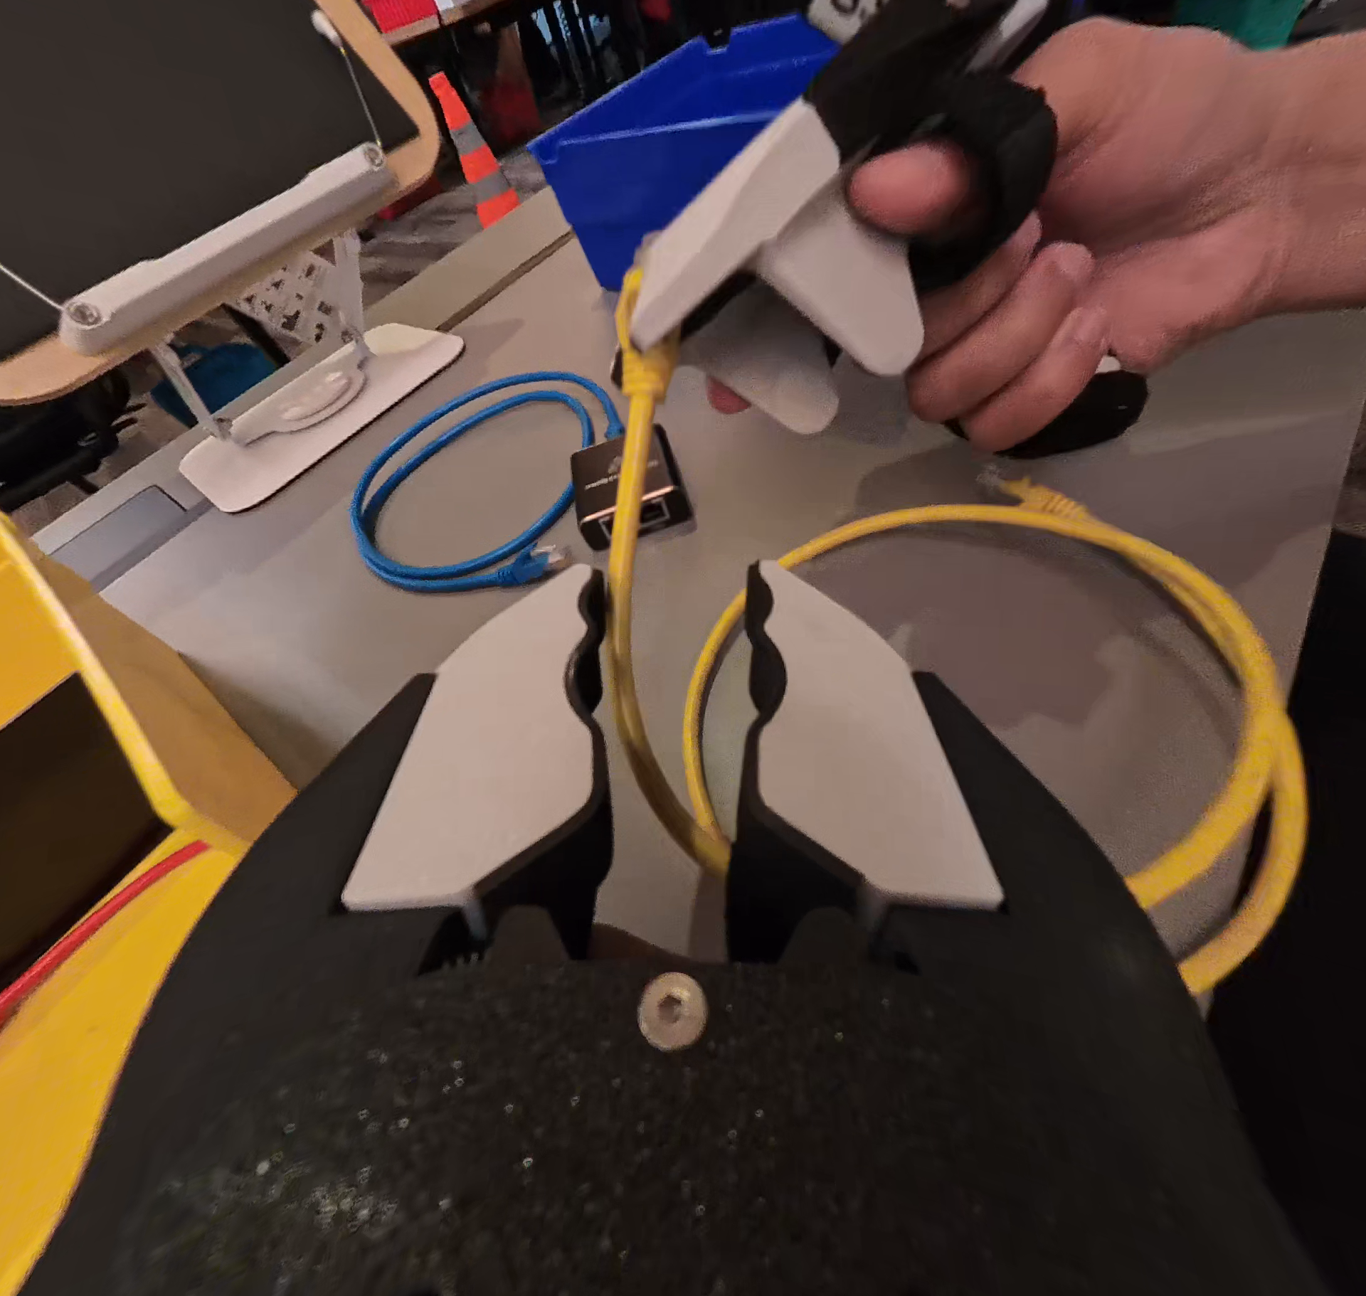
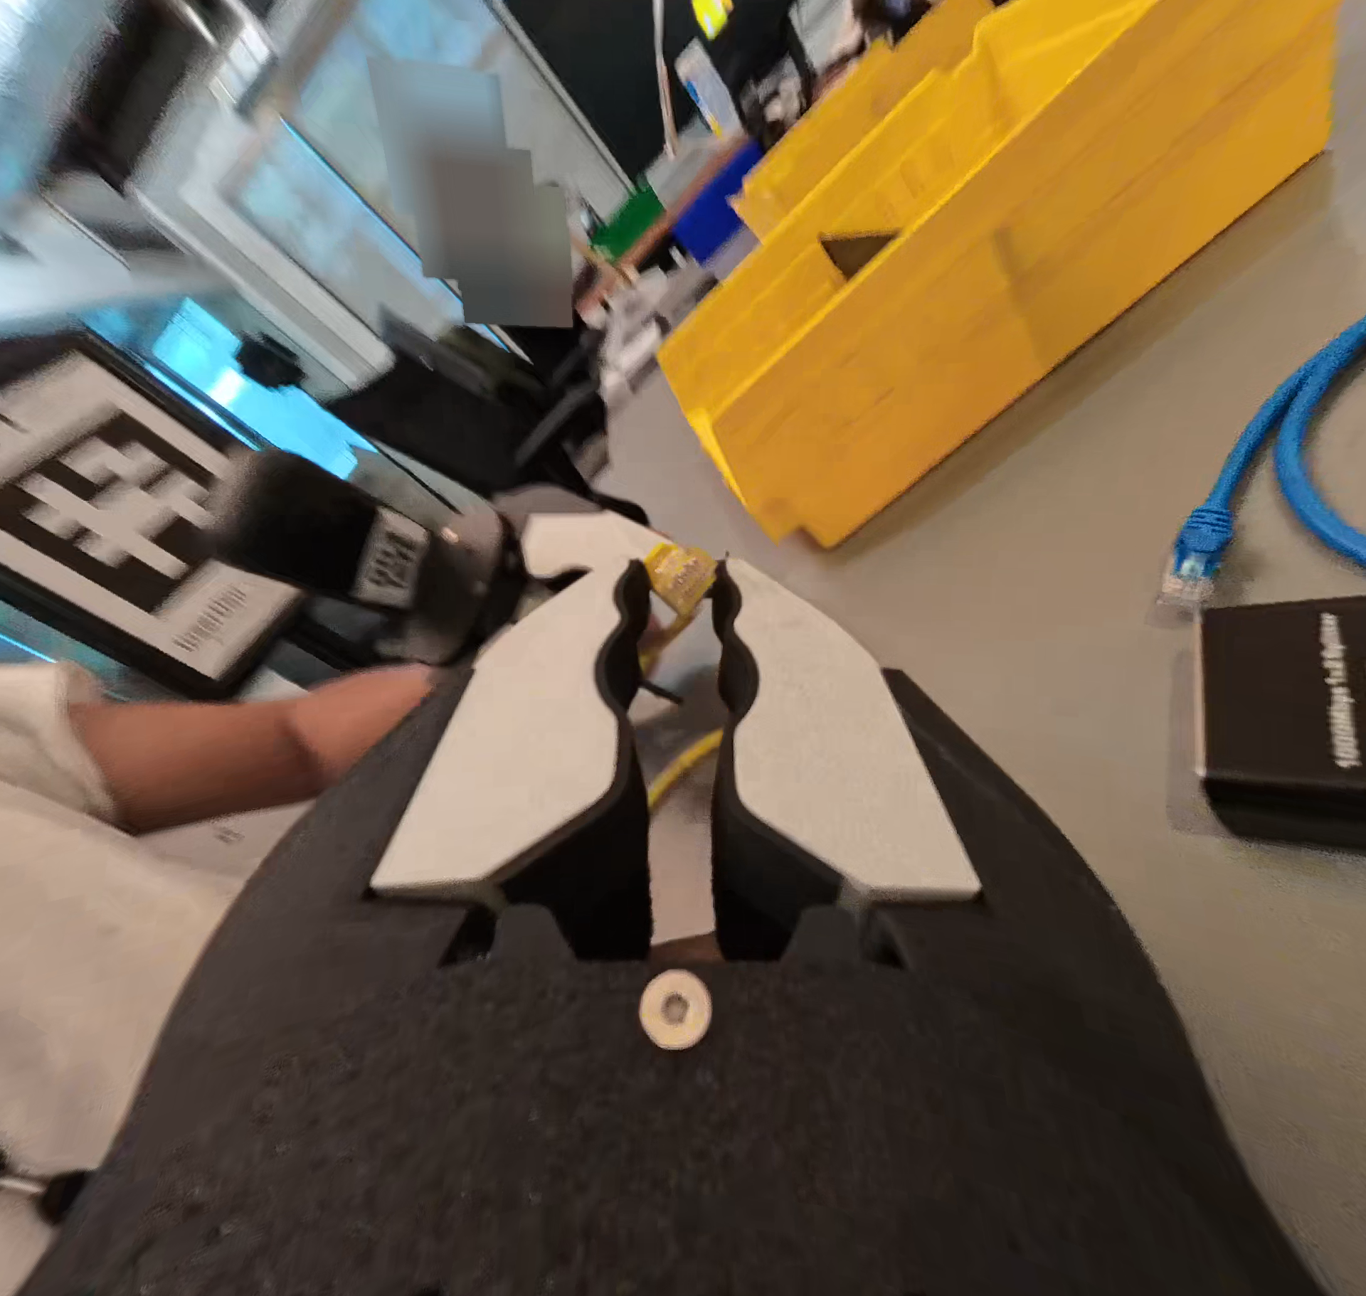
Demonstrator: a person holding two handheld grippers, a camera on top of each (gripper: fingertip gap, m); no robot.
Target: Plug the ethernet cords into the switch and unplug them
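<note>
My right gripper [image 2: 678,572] is shut on the plug of the yellow ethernet cord [image 2: 676,573] and holds it above the table. In the left wrist view the right gripper [image 1: 637,329] hangs above the small black switch [image 1: 632,493], with the plug in its tips. The yellow cord [image 1: 1072,669] runs down between the fingers of my open left gripper [image 1: 674,580] and coils on the grey table [image 1: 296,632]. Its other plug [image 1: 1038,498] lies loose. A blue ethernet cord [image 1: 473,484] lies coiled left of the switch, with its plug [image 2: 1197,544] on the table near the switch [image 2: 1286,699].
A blue bin [image 1: 665,152] stands behind the switch. A yellow bin [image 1: 74,743] is at the left, seen also in the right wrist view [image 2: 998,263]. A white stand with a dark board [image 1: 310,388] is at the back left. A hand [image 1: 1146,226] holds the right gripper. The gap from one gripper's tips to the other's is roughly 5 cm. From the right gripper's tips to the switch [image 2: 1286,699] is close to 12 cm.
</note>
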